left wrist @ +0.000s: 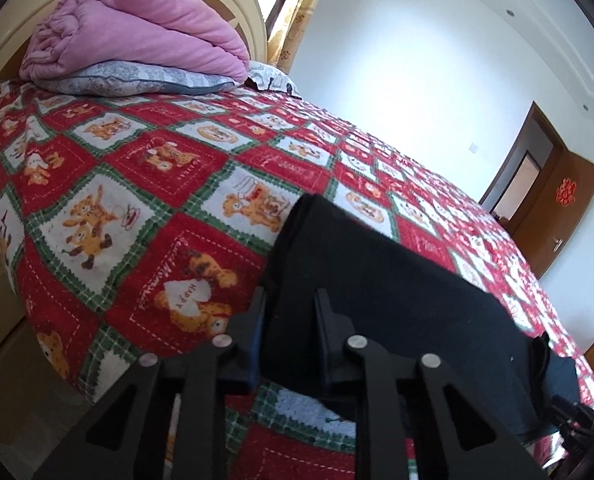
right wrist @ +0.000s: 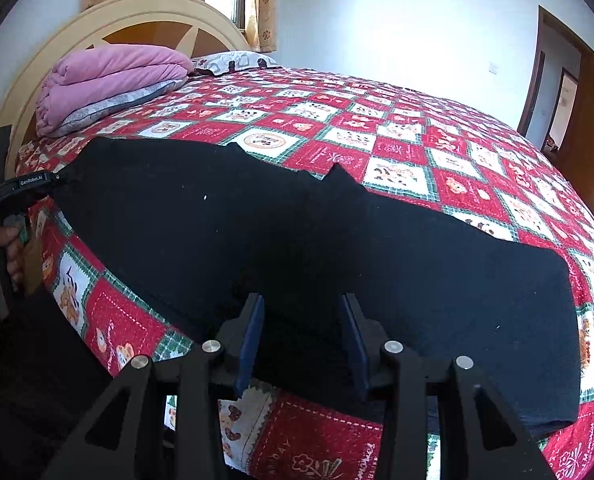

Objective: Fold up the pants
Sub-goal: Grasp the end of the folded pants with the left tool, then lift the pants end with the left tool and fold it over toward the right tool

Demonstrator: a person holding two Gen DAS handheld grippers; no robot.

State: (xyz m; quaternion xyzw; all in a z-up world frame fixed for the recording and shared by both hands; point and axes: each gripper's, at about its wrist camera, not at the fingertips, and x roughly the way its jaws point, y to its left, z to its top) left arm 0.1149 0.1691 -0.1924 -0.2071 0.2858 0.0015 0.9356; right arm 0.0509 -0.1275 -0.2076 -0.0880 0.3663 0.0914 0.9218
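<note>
Black pants [right wrist: 297,240] lie spread lengthwise near the front edge of a bed with a red patchwork quilt [right wrist: 417,140]. In the left wrist view the pants [left wrist: 377,288] run away to the right. My left gripper [left wrist: 291,300] is open, its fingers either side of the near end of the pants. It also shows in the right wrist view [right wrist: 57,180] at the left end of the pants. My right gripper [right wrist: 303,304] is open, its fingers over the near edge of the pants at mid-length. Its body shows in the left wrist view [left wrist: 573,412].
A folded pink blanket [left wrist: 137,28] on grey pillows [left wrist: 145,80] sits by the cream headboard [right wrist: 137,12]. A brown door [right wrist: 593,128] stands open at the right. The bed's front edge [right wrist: 109,344] drops off below the grippers.
</note>
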